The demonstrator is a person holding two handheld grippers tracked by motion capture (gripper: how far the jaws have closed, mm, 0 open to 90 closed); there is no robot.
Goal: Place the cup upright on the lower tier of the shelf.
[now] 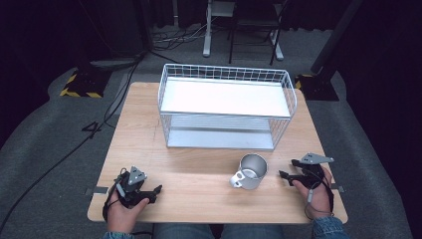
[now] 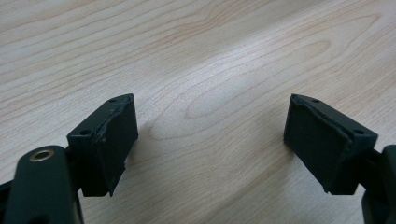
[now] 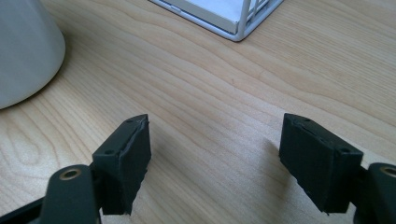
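So: silver metal mug with side handle (image 1: 250, 172) sits on surface (image 1: 199, 194), 9 o'clock of my right hand-held gripper (image 1: 284, 175). Both hand-held grippers spread, empty. Light, rigid, slick — pinch rim wall or handle.

Bare table (image 1: 199, 191) lies between both grippers; only the mug (image 1: 250, 172) and wire basket (image 1: 226, 107) stand in the way.

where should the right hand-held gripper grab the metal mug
Probably on the rim or wall of the metal mug, coming from its right side. It stands upright with its mouth open upward, and its handle points front-left, away from the right hand-held gripper, whose jaws are open beside it.
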